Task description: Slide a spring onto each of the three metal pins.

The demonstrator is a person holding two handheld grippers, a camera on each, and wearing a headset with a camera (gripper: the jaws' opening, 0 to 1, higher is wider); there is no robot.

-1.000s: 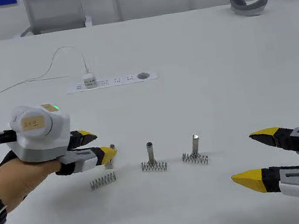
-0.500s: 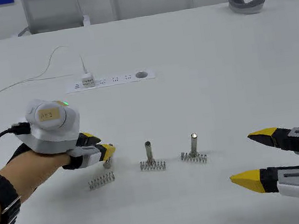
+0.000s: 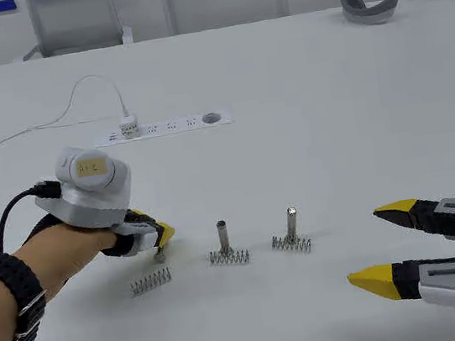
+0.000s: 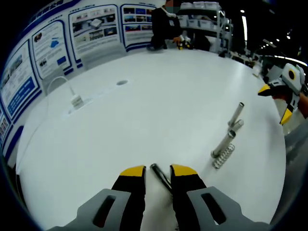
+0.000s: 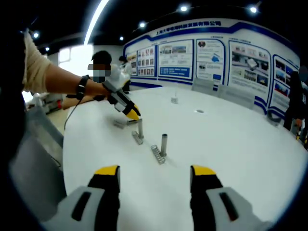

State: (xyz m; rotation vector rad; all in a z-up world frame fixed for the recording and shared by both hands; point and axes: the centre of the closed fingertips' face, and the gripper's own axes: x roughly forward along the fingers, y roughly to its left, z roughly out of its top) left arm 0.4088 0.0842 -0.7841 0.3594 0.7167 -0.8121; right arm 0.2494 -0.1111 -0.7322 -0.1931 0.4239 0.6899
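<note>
Springs (image 3: pixel 229 258) are seen lying on the table (image 3: pixel 306 125) beside the pins (image 3: pixel 222 236) in the head view. The left pin (image 4: pixel 161 177) is shown by the left gripper view between the narrowly parted fingers of the left gripper (image 4: pixel 158 170); contact cannot be told. The right gripper (image 3: pixel 364 244) is held spread wide, empty.

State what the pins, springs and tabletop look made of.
Pins: bare metal, likely steel; grey with a bright glint. Springs: thin coiled metal wire, silvery. Tabletop: smooth white surface, laminate or painted; soft sheen, material uncertain.
</note>
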